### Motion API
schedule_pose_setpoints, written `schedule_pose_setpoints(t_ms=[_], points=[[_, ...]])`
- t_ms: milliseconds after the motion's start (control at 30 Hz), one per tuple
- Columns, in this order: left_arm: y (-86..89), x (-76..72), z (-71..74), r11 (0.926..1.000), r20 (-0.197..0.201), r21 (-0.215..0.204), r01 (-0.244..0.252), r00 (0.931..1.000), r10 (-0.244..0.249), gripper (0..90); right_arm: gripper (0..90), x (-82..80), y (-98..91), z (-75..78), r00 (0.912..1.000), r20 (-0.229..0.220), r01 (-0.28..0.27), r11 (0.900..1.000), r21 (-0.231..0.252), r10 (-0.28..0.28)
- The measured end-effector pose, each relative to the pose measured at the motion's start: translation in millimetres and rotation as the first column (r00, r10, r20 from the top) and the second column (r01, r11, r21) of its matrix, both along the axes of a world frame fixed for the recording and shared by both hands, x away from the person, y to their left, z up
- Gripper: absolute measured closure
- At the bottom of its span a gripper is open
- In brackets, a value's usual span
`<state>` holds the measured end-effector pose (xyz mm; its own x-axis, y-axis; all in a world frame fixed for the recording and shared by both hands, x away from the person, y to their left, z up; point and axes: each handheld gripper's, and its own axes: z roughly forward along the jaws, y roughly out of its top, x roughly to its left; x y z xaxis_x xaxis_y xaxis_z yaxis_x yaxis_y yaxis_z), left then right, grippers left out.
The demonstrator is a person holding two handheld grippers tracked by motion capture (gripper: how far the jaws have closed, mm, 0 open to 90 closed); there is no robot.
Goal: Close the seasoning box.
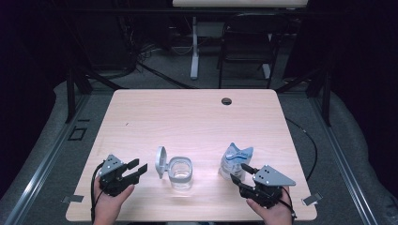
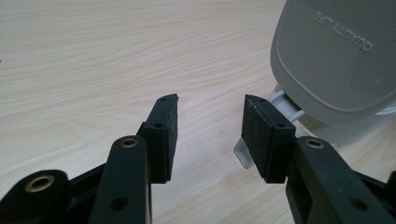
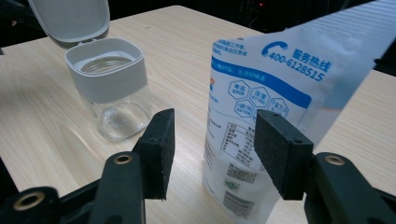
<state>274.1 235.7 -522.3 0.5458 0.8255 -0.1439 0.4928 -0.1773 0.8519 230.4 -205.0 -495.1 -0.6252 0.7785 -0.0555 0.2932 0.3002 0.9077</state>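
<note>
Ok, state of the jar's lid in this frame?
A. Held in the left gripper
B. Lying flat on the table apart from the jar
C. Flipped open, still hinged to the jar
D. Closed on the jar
C: the lid stands up at the left side of the jar, hinged at its rim, and the mouth is open in the right gripper view.

The table [image 1: 197,117] is pale wood with a fine grain. The jar [image 1: 180,174] near its front edge is clear glass with a light grey collar and a grey lid [image 1: 161,161]. To the right, the pouch [image 1: 236,161] is white and translucent, printed in blue. Both grippers' jaws are black.
</note>
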Motion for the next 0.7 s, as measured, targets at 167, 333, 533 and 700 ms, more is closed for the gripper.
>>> schedule_pose_setpoints(t_ms=[167,333,533,700], points=[[1.2,0.2,-0.7,0.9999,0.002,-0.002,-0.013,0.9999,0.013,55.6,48.0,-0.4,-7.2,-1.8,0.9998,-0.007,0.018,0.9998,0.001,-0.018],[1.6,0.7,0.0,0.9999,0.004,0.000,-0.011,0.9999,0.011,55.6,47.5,-1.1,-13.9,-3.8,0.9995,-0.012,0.029,0.9995,-0.010,-0.029],[1.7,1.4,-0.1,0.9999,-0.005,-0.006,-0.013,0.9999,0.013,55.6,46.8,0.3,-19.9,-7.4,0.9986,-0.027,0.044,0.9990,-0.007,-0.045],[1.7,2.2,-0.2,0.9999,-0.003,0.000,-0.013,0.9999,0.013,55.6,44.6,6.7,-25.1,-11.2,0.9978,-0.038,0.053,0.9986,-0.008,-0.053]])
